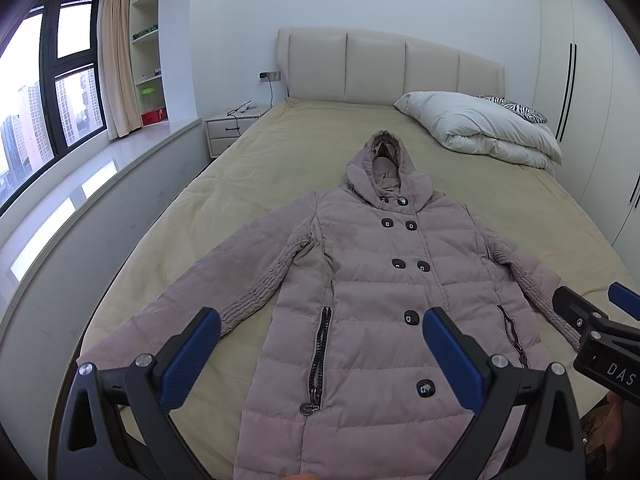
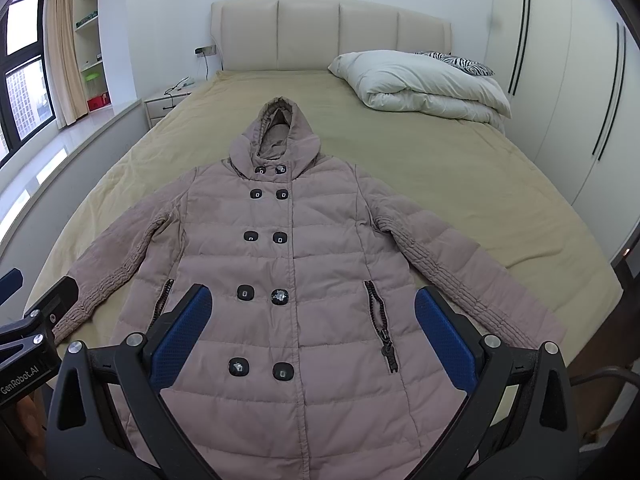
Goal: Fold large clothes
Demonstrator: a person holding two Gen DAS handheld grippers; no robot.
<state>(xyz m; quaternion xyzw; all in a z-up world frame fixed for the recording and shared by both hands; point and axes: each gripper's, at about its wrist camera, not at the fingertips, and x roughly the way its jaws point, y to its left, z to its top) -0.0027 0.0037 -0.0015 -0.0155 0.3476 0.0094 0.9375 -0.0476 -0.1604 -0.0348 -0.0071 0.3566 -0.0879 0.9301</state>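
I am holding the left gripper [image 1: 320,356] and right gripper [image 2: 312,336] above the hem end of a pink hooded coat [image 2: 296,256], both with jaws spread wide and gripping nothing. The coat is lying flat, front up, on the bed [image 2: 460,168], hood pointing toward the headboard [image 2: 332,32]. Its hem is running out of frame beneath the grippers.

Dusty-pink quilted coat [image 2: 304,264] laid flat, front up, on the bed — hood toward the headboard, hem toward the cameras. Buttoned shut down a double row of dark buttons, sleeves spread out and down to either side — two zipped pockets at the hips.
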